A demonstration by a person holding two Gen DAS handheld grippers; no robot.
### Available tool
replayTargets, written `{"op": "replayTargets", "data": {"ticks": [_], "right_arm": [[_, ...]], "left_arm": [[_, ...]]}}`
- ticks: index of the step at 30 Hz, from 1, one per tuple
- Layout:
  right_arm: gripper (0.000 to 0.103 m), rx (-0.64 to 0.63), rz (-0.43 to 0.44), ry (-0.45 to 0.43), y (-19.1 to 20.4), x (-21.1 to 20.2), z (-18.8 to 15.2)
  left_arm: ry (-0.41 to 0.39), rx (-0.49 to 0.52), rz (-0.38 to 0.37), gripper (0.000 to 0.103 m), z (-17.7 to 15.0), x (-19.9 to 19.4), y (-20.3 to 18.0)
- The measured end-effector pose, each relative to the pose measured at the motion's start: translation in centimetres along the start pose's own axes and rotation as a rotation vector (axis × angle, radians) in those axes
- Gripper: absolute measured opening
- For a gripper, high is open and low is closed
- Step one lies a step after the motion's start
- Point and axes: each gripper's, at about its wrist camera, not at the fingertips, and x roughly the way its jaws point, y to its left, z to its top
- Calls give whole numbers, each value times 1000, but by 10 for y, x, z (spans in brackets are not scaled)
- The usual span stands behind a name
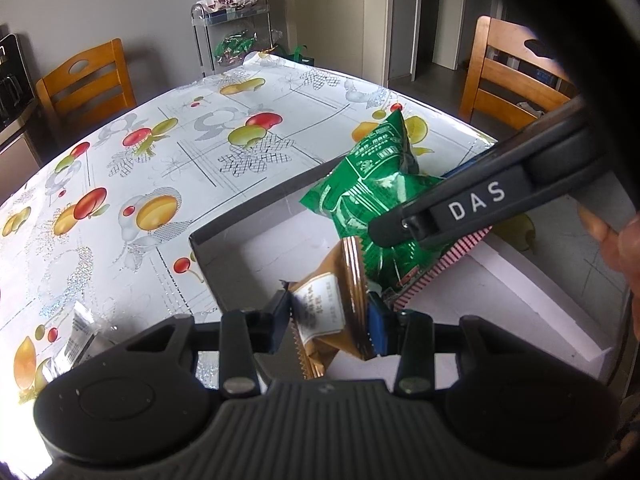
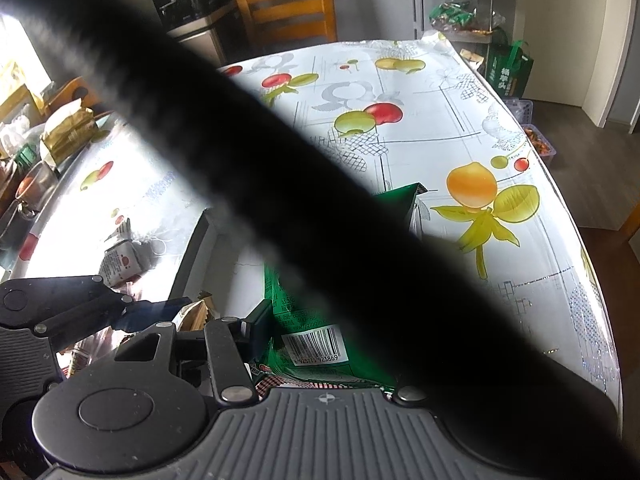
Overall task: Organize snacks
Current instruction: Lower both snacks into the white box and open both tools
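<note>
My left gripper [image 1: 330, 322] is shut on a brown snack packet [image 1: 332, 312] and holds it over the near corner of a shallow white box [image 1: 520, 300] with dark walls. My right gripper [image 1: 394, 226] comes in from the right, marked DAS, and is shut on a green snack bag [image 1: 372, 184] held above the box. In the right wrist view the green bag [image 2: 320, 344] sits between the right gripper's fingers [image 2: 256, 328], barcode up. A thick black out-of-focus band [image 2: 280, 160] hides the right finger and much of the bag. The left gripper [image 2: 132, 308] and brown packet [image 2: 196, 312] show at left.
The table [image 1: 160, 160] has a white fruit-print cloth. A silver-white packet [image 2: 120, 260] lies left of the box; it also shows in the left wrist view [image 1: 80, 340]. Wooden chairs [image 1: 88, 80] stand around. A wire rack [image 1: 232, 32] with bagged snacks stands beyond the far edge. Clutter [image 2: 64, 132] sits far left.
</note>
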Motion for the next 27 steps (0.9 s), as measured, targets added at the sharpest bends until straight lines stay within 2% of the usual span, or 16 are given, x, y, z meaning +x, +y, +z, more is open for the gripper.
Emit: {"op": "replayTargets", "data": {"ticks": [11,12,13,16,18,27], "right_arm": [[58,-15,-11,30,-2,9,1],[58,-15,-11,31,-3,9,1],[59,-16,-12,32,-3,9,1],[62,-13,-14,27,-3,7,1],[66,-12,-22,19,-2,5,1],[71,14,-51,-19,-4,-9,0]], "left_arm": [[33,-20,-4,39,1,19,4],[33,-18,-4,40,1,20,4],[36,-16,-2,46,1,22,4],[40,-12,-13,47,1,24,4],[42,-1,-18,52,1,26,2],[8,36,-23,56,3,15,-2]]}}
